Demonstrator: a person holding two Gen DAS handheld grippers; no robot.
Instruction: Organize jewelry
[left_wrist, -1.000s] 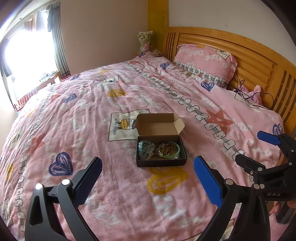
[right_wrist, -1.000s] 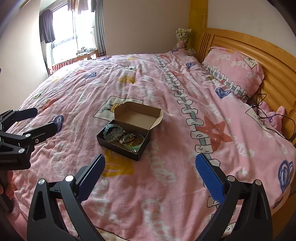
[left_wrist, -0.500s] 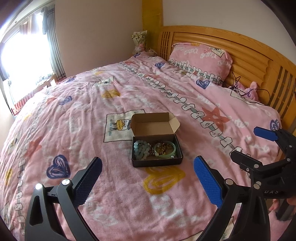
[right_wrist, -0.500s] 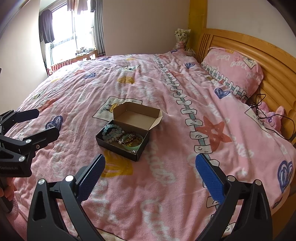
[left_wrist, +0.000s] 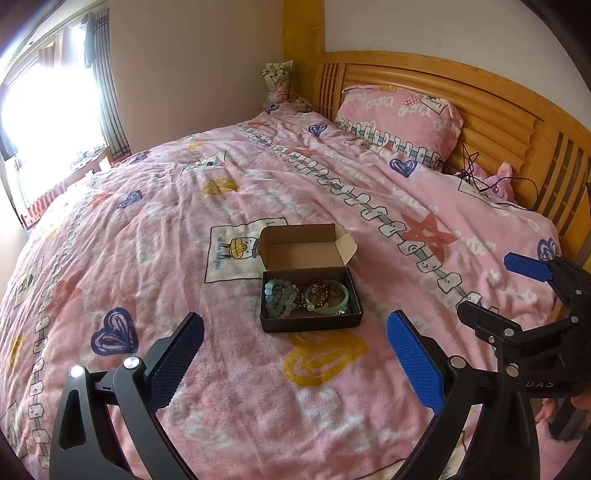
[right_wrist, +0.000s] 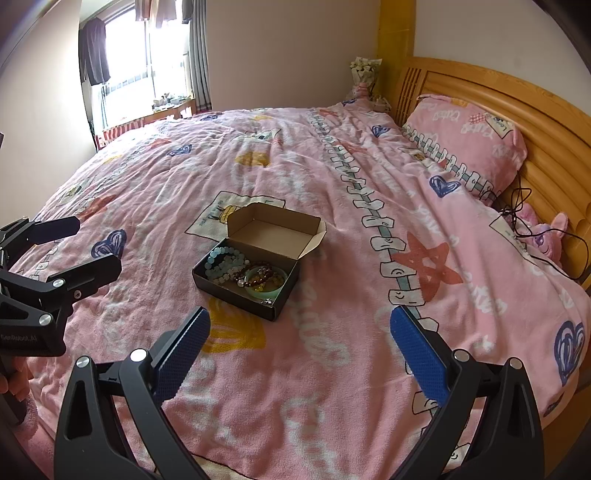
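Observation:
A small black box (left_wrist: 310, 323) with its brown cardboard lid (left_wrist: 303, 248) folded back lies on the pink blanket. Inside are pale blue bead bracelets (left_wrist: 279, 297), a brown bead bracelet (left_wrist: 320, 288) and a green bangle (left_wrist: 325, 311). My left gripper (left_wrist: 295, 358) hangs open just short of the box and holds nothing. The right gripper (left_wrist: 499, 291) is open off to the box's right. In the right wrist view the box (right_wrist: 236, 295), blue beads (right_wrist: 225, 264) and bangle (right_wrist: 264, 292) lie ahead of my open right gripper (right_wrist: 301, 354). The left gripper (right_wrist: 88, 245) shows at the left edge.
A pink pillow (left_wrist: 399, 114) leans on the wooden headboard (left_wrist: 498, 107). A black cable (left_wrist: 476, 173) and a pink plush toy (left_wrist: 498, 182) lie beside it. A bouquet (left_wrist: 277, 77) stands in the far corner, with a bright window (left_wrist: 44, 122) at left.
The left wrist view has swung a little, so the box sits slightly further left and more headboard shows. Both grippers stay open. The box and the jewelry have not moved.

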